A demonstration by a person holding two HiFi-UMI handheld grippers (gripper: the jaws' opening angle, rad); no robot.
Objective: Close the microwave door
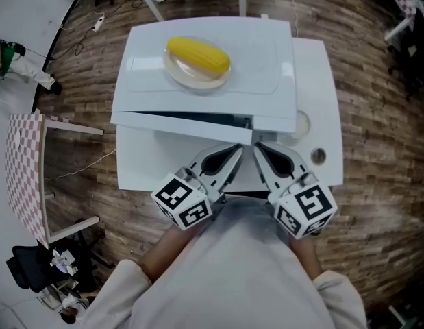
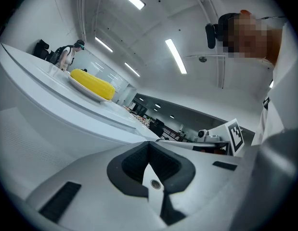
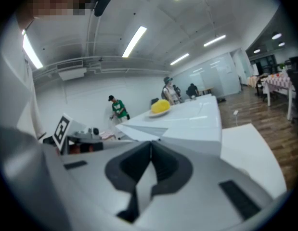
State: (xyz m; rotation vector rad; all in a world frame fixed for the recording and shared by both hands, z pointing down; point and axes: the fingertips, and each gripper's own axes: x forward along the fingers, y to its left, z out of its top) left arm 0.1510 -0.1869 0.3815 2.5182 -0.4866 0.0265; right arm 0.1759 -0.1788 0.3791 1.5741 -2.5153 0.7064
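Near, 6 o'clock: left hand-held gripper [image 1: 235, 149] and right hand-held gripper [image 1: 257, 149], both with jaws pressed together and nothing held. Tips sit side by side, just at the microwave door [image 1: 191, 130]; contact unclear.

Door ajar, with a dark gap behind it.

Far, 12 o'clock: corn [image 1: 198, 55] on plate [image 1: 179, 74] atop microwave [image 1: 266, 53].

Risks: a hard shove could jolt the microwave on the counter [image 1: 321, 101] and roll the corn off. The narrow tips may skid on the smooth panel.
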